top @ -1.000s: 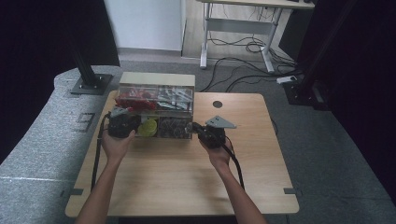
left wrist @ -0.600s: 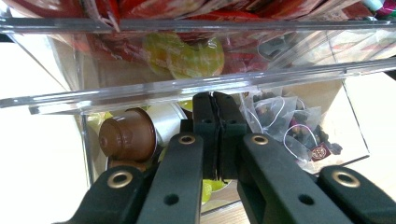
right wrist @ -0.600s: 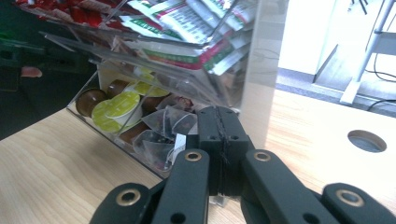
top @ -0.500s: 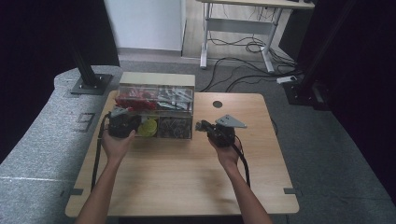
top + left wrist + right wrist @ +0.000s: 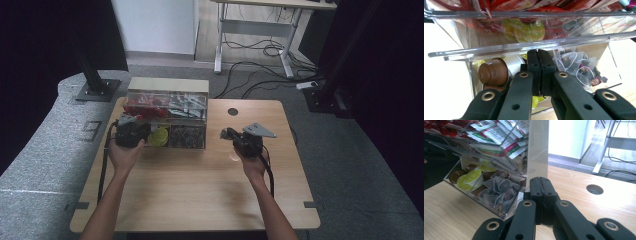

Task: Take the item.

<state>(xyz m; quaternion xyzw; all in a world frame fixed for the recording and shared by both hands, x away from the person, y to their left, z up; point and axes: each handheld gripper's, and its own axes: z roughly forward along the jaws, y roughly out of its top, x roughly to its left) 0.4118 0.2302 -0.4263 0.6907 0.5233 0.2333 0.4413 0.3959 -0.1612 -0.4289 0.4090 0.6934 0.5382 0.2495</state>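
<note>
A lab-like recording room; black curtains, grey floor mats, loose cables, a bare desk frame

The clear organizer runs off the left gripper view's top edge — red packets cut short.

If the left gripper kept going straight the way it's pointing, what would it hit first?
Most likely the clear organizer box: the shut left gripper points at its front edge, already about touching it.

brown capsule, yellow-green capsules, black tongs
</note>
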